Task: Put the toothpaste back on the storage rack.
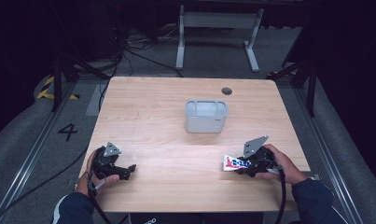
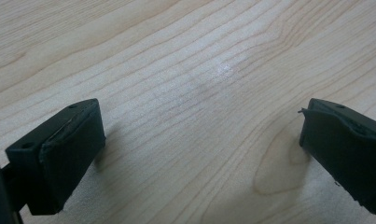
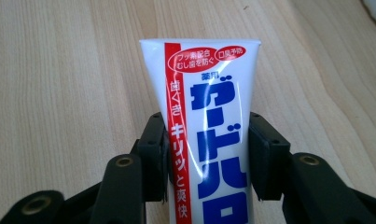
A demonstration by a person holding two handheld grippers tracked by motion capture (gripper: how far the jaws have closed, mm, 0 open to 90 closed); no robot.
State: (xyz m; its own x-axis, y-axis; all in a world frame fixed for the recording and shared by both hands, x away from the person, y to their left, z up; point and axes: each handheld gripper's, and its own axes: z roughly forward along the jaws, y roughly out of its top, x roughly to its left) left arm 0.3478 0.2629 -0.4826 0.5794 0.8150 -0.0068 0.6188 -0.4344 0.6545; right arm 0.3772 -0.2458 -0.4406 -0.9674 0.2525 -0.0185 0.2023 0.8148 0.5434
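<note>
Two black pads of the right gripper sit against the long sides of the toothpaste tube, closed in on it at mid-body. The tube lies flat on the table near its front right corner, sealed flat end pointing away from the hand. No earlier picture bears out whether the grip is firm; treat it as a light hold.

Risk 1: the tube is soft and tapers toward the flat end. Pressure on its sides may buckle it, or let it slide forward out of the pads on lifting.

Risk 2: the grip lies along the tube's length, so on a lift the free end may droop and swing about the pads.

Risk 3: the left gripper rests on the table near the front left corner, jaws wide apart with bare wood between them. It is well apart from the tube and cannot steady it if it slips.

Risk 4: the grey bin stands upright at mid-table, beyond both hands. If it is the destination, a tilted tube could catch on its rim.
</note>
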